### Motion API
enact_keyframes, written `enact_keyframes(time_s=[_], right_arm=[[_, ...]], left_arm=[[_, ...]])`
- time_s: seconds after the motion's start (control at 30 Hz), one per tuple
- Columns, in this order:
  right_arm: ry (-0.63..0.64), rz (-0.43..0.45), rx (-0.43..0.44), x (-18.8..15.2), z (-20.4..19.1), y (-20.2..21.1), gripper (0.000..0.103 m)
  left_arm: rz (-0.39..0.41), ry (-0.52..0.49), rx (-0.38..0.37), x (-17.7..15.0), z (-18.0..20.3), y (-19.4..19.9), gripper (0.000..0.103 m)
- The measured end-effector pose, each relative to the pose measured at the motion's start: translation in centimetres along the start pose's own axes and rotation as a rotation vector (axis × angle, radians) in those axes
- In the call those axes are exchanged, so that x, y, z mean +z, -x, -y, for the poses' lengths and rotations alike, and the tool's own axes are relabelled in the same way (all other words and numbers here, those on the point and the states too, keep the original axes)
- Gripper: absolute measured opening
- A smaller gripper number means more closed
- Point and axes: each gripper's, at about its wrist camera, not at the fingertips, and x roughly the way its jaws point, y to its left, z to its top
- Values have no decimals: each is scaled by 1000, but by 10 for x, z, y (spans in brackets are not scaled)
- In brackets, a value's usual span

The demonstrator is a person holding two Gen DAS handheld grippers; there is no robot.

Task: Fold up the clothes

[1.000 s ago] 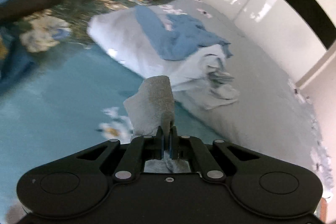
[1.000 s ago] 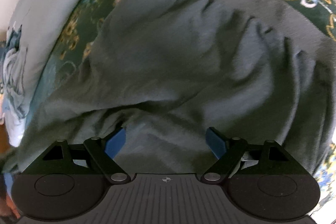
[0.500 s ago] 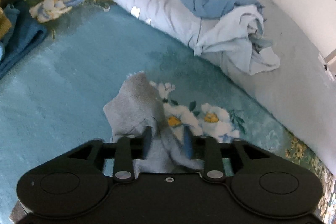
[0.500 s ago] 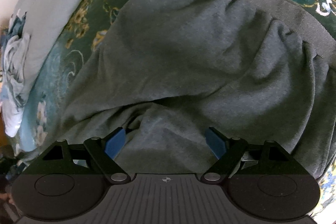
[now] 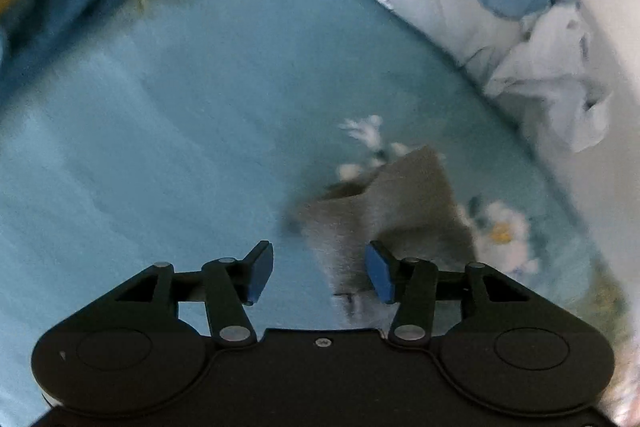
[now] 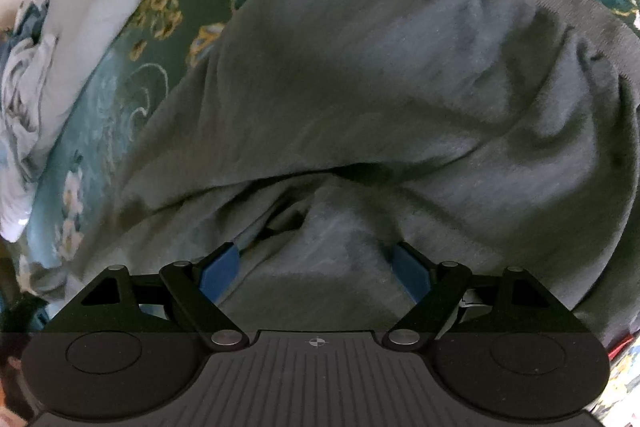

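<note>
On the floral bedspread [image 5: 168, 131], both hand-held grippers, left [image 5: 320, 277] just opening and right [image 6: 316, 267], gape over grey garment [image 6: 380, 87].

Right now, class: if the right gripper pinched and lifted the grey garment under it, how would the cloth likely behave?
The grey garment lies in soft wrinkles and folds, so it would probably droop rather than hold shape. It spreads well beyond the open right gripper, so one pinch would likely lift only a bunch while the rest drags. The knit looks matte, so probably not slippery.
</note>
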Motion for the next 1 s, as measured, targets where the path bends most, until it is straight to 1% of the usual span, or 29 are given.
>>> enact_keyframes(time_s=[0.07,0.1,0.13,0.17,0.2,0.23,0.27,0.3,0.33,0.4,0.5,0.53,0.57,0.63,0.7,0.73,0.77,0.8,0.87,0.93,0.97,1.0], right_arm=[[12,-4,-8,-1,-6,-2,83],[17,-6,-12,-1,-9,-2,83],[20,-6,-13,-1,-12,-3,83],[22,-6,-14,-1,-14,-4,83],[28,-6,-15,0,-17,-4,83],[34,-6,-15,0,-20,-5,83],[40,-6,-16,0,-22,-5,83],[46,-6,-17,1,-25,-6,83],[51,-6,-18,1,-27,-6,83],[61,-6,-19,1,-30,-6,83],[67,-7,-18,2,-33,-7,83],[63,-10,-17,2,-32,-8,83],[57,-13,-15,2,-32,-9,83],[46,-19,-13,2,-31,-13,83],[46,-19,-13,1,-33,-14,84],[46,-19,-14,1,-33,-14,86],[51,-19,-15,1,-34,-14,86],[58,-18,-15,1,-34,-13,86],[63,-17,-13,2,-33,-13,86],[53,-16,-13,2,-31,-13,86],[48,-15,-13,2,-30,-13,86],[45,-14,-14,2,-30,-13,86]], left_arm=[[-34,64,-54,-2,-3,-7,49],[-47,95,-76,-4,-3,-10,46],[-56,123,-103,-5,-2,-11,46],[-58,144,-130,-6,-1,-12,39],[-53,161,-149,-7,0,-11,18],[-40,173,-160,-8,2,-9,11],[-12,173,-159,-9,4,-4,8],[23,169,-162,-11,5,2,7],[59,168,-166,-12,5,10,7],[119,202,-174,-13,-1,31,6],[240,267,-218,-21,-17,79,6],[267,272,-207,-24,-23,93,6],[278,268,-186,-28,-30,101,7],[242,234,-107,-37,-43,99,8],[147,212,-1,-46,-58,79,8],[103,216,39,-51,-65,70,8],[80,239,56,-55,-73,63,9],[73,263,54,-58,-78,61,10],[80,293,43,-60,-84,63,13],[81,267,38,-56,-81,67,22],[77,237,50,-53,-78,69,29],[78,198,64,-49,-74,72,32]])
